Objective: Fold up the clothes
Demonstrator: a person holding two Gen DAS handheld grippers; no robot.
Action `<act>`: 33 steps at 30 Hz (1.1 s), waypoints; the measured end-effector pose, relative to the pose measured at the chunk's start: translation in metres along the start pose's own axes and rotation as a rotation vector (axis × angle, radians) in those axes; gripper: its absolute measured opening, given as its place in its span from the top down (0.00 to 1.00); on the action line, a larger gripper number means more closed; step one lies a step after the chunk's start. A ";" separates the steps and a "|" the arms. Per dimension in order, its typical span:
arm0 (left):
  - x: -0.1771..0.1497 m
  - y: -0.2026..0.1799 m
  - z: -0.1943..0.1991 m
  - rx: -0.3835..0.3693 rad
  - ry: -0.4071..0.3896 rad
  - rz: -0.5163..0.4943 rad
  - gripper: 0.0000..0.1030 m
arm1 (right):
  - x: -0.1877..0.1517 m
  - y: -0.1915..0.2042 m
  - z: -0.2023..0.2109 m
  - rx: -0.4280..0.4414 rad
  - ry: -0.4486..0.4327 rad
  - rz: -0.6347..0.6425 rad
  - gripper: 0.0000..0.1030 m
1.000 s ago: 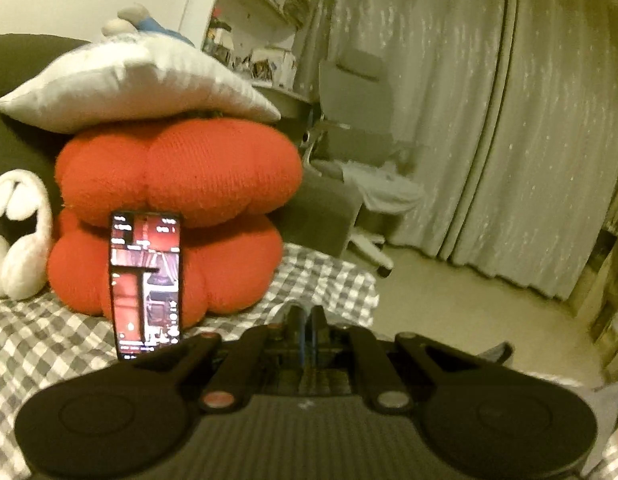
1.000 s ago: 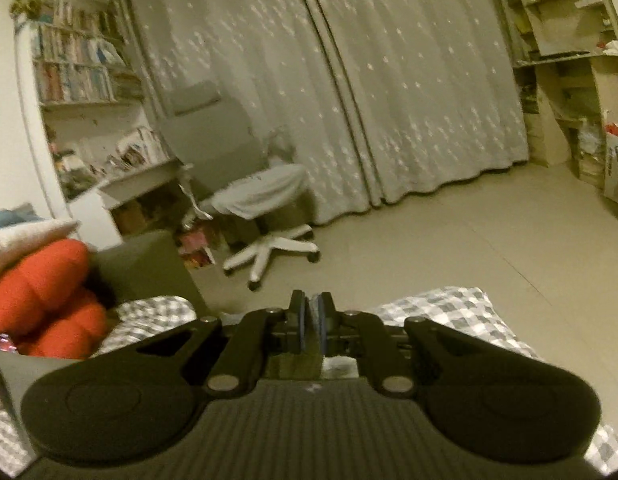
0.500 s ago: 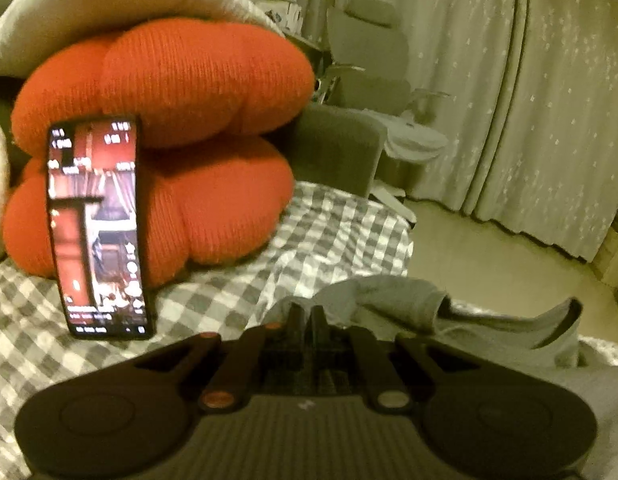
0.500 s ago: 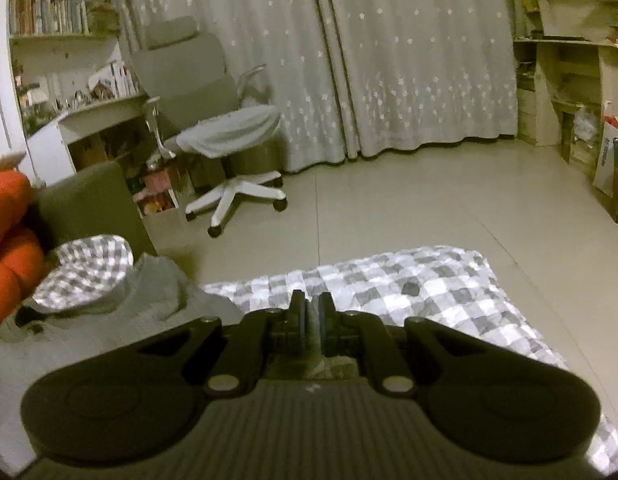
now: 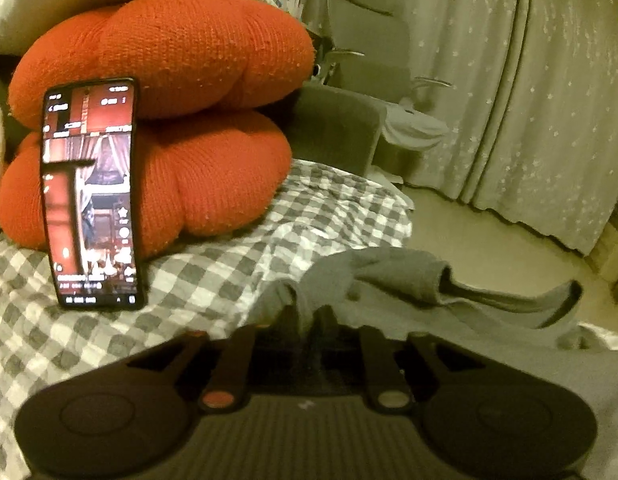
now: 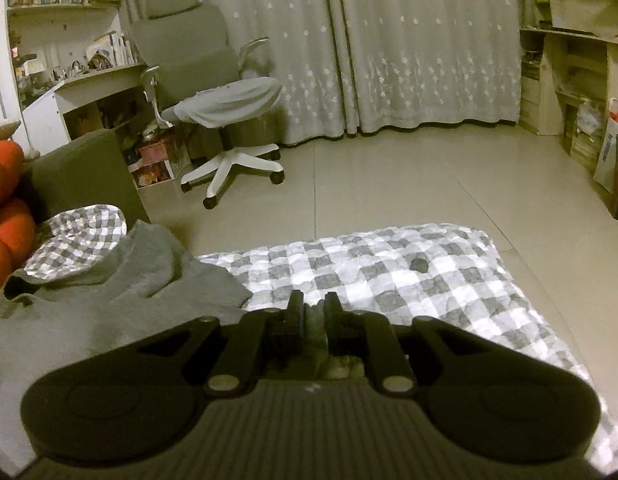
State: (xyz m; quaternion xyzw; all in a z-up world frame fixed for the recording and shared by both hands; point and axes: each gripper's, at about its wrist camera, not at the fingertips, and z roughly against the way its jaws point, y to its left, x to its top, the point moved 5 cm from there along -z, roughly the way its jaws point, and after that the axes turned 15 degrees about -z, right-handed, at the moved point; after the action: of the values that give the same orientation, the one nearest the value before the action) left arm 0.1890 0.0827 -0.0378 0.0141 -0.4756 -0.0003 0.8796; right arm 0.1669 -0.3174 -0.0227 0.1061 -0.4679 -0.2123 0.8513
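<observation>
Grey cloth is caught in the left gripper point(image 5: 309, 320): its two fingers are drawn nearly together with a fold of the grey garment point(image 5: 393, 276) bunched up between them. From that pinch the garment runs off to the right in a rumpled ridge, one open hem or cuff curling up at its far end, and it lies on the checked bedspread point(image 5: 213, 272).

Just left of the gripper, a phone point(image 5: 91, 196) stands nearly upright on the bedspread with its screen lit, leaning back against two stacked orange knitted cushions point(image 5: 181, 120). A pale pillow point(image 5: 89, 4) sits on top of them. Beyond the bed's edge are a dark sofa arm point(image 5: 337, 136), an office chair point(image 5: 373, 60) and long star-patterned curtains point(image 5: 509, 100).

The right gripper point(image 6: 313, 312) has its fingers a little apart, a narrow gap between them. Something pale shows low down in that gap, but I cannot tell whether it is gripped cloth or just the bedspread underneath. The grey garment spreads out to the left of this gripper, over the bedspread's near left part, reaching toward the orange cushions at the frame's edge. Ahead and to the right the checked bedspread lies bare, with one small dark spot point(image 6: 419, 264) on it, and past it the tiled floor point(image 6: 389, 184).
</observation>
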 end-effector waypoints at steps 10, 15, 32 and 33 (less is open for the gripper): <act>-0.005 -0.008 0.050 -0.046 0.085 0.071 0.37 | 0.005 0.013 0.044 -0.004 0.041 -0.033 0.25; -0.013 -0.017 0.075 -0.049 0.109 0.077 0.26 | -0.003 0.020 0.064 -0.036 0.054 -0.010 0.04; -0.049 -0.024 0.106 -0.080 0.106 0.114 0.16 | -0.031 0.017 0.076 -0.146 0.036 0.007 0.00; -0.049 -0.024 0.106 -0.077 0.101 0.113 0.16 | -0.031 0.019 0.076 -0.154 0.030 0.023 0.00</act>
State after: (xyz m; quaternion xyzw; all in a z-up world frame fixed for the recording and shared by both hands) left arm 0.0736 0.0565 -0.0212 -0.0464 -0.4304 0.0318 0.9009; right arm 0.0934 -0.2848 0.0022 0.0382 -0.4387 -0.2362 0.8662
